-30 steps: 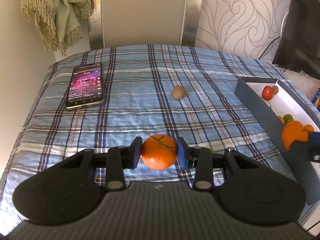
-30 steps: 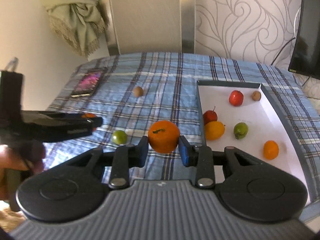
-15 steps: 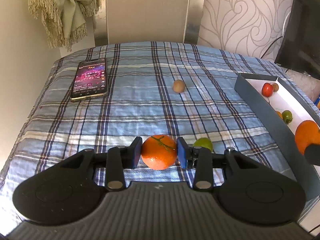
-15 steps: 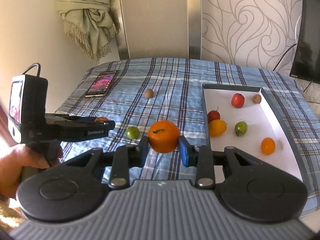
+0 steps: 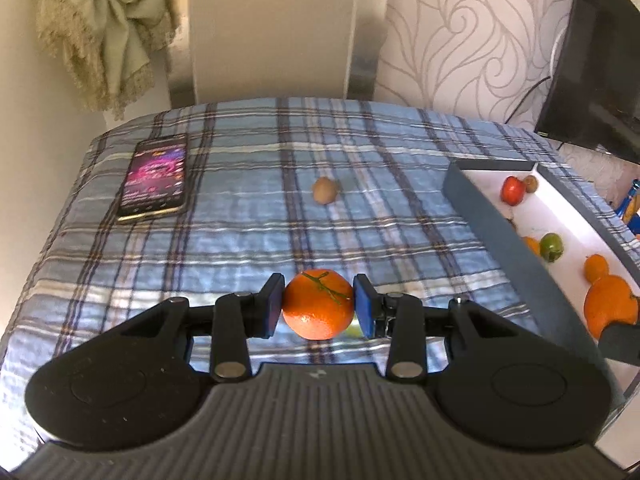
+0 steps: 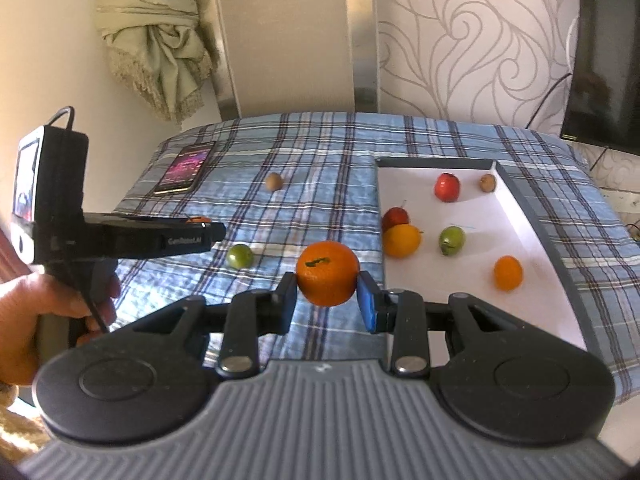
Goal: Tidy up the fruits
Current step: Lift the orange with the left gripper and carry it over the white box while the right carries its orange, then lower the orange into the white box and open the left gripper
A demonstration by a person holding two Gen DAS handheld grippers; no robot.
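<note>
In the left wrist view my left gripper (image 5: 318, 306) is shut on an orange tangerine (image 5: 316, 312) with a green stem, held above the plaid bedspread (image 5: 240, 240). My right gripper (image 6: 328, 280) is shut on a second tangerine (image 6: 326, 268), just left of the grey tray (image 6: 536, 216). The tray's white floor holds several fruits, among them a red one (image 6: 447, 187), a yellow-orange one (image 6: 401, 240) and a green one (image 6: 452, 240). A green lime (image 6: 240, 256) and a small brown fruit (image 6: 275, 181) lie loose on the bedspread. The lime is almost hidden behind the tangerine in the left wrist view.
A phone (image 5: 156, 174) with a lit screen lies at the bedspread's far left. A person's hand (image 6: 44, 308) holds the left gripper at the left of the right wrist view. A fringed cloth (image 5: 108, 28) hangs on the wall behind, and a dark screen (image 5: 600, 64) stands at the far right.
Both grippers have drawn back and slightly up with their tangerines still held. More wall shows behind the bed. The lime showed beside the left tangerine, then slipped behind it.
</note>
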